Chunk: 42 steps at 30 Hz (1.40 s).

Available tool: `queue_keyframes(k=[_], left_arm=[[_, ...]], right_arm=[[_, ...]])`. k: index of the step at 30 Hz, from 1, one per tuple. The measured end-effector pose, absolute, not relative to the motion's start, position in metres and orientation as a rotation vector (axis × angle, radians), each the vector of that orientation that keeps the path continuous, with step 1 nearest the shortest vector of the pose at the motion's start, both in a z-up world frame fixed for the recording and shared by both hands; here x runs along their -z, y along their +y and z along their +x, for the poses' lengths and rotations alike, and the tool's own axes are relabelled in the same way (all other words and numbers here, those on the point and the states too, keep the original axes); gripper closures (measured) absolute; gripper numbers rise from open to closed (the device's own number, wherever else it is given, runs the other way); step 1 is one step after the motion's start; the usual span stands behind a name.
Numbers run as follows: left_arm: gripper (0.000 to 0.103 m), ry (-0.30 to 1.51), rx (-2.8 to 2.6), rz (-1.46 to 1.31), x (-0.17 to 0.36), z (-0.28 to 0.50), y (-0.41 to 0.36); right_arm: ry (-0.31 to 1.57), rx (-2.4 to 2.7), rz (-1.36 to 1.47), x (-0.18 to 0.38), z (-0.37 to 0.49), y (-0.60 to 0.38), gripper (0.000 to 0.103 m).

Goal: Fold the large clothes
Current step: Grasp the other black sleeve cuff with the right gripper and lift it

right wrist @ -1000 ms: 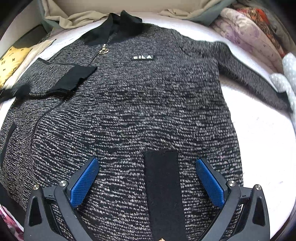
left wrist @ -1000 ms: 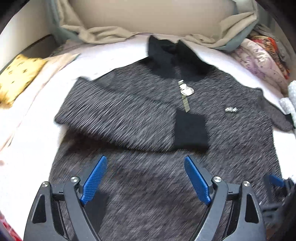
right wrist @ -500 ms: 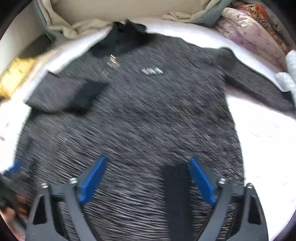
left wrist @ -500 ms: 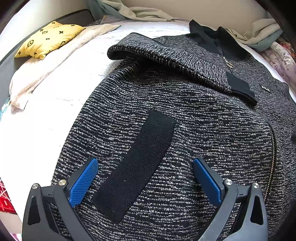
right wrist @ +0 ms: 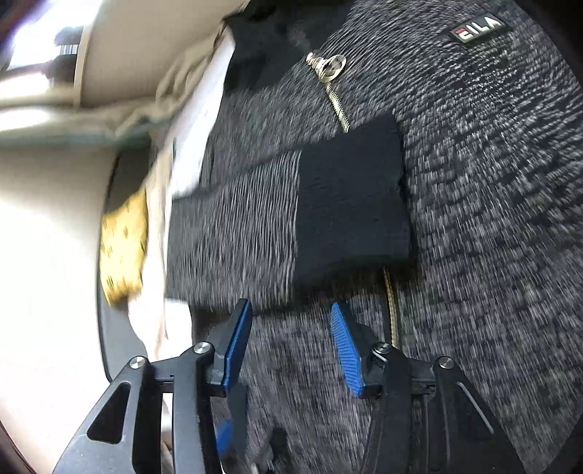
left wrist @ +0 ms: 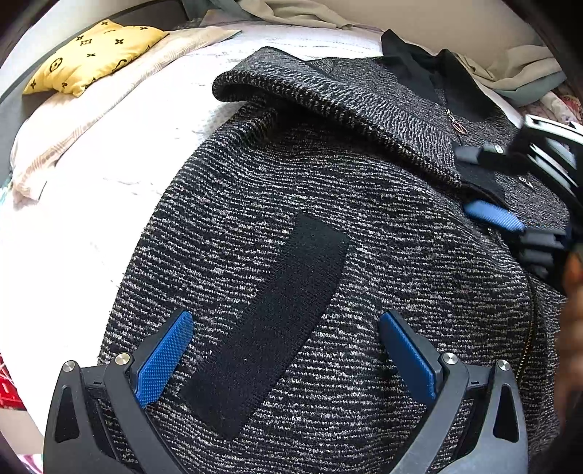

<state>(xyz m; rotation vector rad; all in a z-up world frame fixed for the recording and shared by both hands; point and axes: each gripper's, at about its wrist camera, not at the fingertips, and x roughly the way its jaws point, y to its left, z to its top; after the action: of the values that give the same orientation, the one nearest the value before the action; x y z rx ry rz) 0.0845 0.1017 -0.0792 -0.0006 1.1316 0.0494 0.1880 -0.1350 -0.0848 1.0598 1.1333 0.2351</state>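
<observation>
A dark grey knit zip jacket (left wrist: 364, 255) lies face up on the white bed (left wrist: 91, 218), also in the right wrist view (right wrist: 492, 218). Its left sleeve (left wrist: 328, 109) is folded across the chest, black cuff (right wrist: 349, 204) lying over the zipper (right wrist: 337, 102). My left gripper (left wrist: 286, 350) is open and empty, low over the hem, either side of a black pocket strip (left wrist: 273, 321). My right gripper (right wrist: 288, 342) is open and empty, just short of the folded sleeve's cuff; it shows in the left wrist view (left wrist: 492, 215).
A yellow patterned pillow (left wrist: 91, 54) and a beige striped cloth (left wrist: 91, 120) lie at the bed's left. Crumpled beige and grey-green bedding (left wrist: 510, 73) lines the headboard. A FILA badge (right wrist: 477, 29) sits on the chest.
My right gripper swung left from the hem to the folded sleeve's cuff and rolled sideways, its jaws narrower. My left gripper moved from the chest to the left hem and now holds still.
</observation>
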Motion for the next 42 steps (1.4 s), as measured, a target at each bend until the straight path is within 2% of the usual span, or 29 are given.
queue_keyframes(k=[2, 5, 7, 9, 20, 27, 33, 36, 38, 39, 40, 42], left_arm=[[0.0, 1.134, -0.051, -0.006, 0.078, 0.084, 0.101], [0.0, 1.14, -0.051, -0.014, 0.079, 0.089, 0.103], [0.0, 1.142, -0.053, -0.02, 0.08, 0.093, 0.104], [0.0, 1.141, -0.057, -0.018, 0.081, 0.096, 0.104], [0.0, 1.136, -0.085, -0.013, 0.082, 0.106, 0.101], [0.0, 1.125, -0.097, -0.003, 0.085, 0.103, 0.087], [0.0, 1.113, -0.104, 0.012, 0.083, 0.1, 0.075], [0.0, 1.113, -0.102, 0.01, 0.084, 0.099, 0.073], [0.0, 1.114, -0.101, 0.009, 0.082, 0.099, 0.071], [0.0, 1.115, -0.101, 0.009, 0.082, 0.1, 0.072], [0.0, 1.116, -0.101, 0.008, 0.082, 0.1, 0.072], [0.0, 1.118, -0.1, 0.007, 0.081, 0.101, 0.074]], right_arm=[[1.076, -0.197, 1.086, 0.088, 0.196, -0.139, 0.063], [1.029, -0.141, 1.091, 0.092, 0.208, -0.142, 0.078], [1.028, -0.109, 1.062, 0.092, 0.219, -0.143, 0.093], [1.041, -0.094, 1.012, 0.091, 0.227, -0.143, 0.097], [0.877, 0.004, 0.566, -0.003, 0.235, -0.188, 0.099], [0.86, 0.094, 0.441, -0.012, 0.24, -0.251, 0.099], [0.895, 0.111, 0.343, 0.01, 0.245, -0.255, 0.099], [0.962, 0.133, 0.312, 0.032, 0.245, -0.254, 0.095], [0.999, 0.165, 0.308, 0.043, 0.241, -0.256, 0.085], [1.018, 0.196, 0.313, 0.048, 0.238, -0.26, 0.071], [1.025, 0.216, 0.325, 0.049, 0.234, -0.266, 0.062], [1.01, 0.275, 0.368, 0.048, 0.22, -0.284, 0.061]])
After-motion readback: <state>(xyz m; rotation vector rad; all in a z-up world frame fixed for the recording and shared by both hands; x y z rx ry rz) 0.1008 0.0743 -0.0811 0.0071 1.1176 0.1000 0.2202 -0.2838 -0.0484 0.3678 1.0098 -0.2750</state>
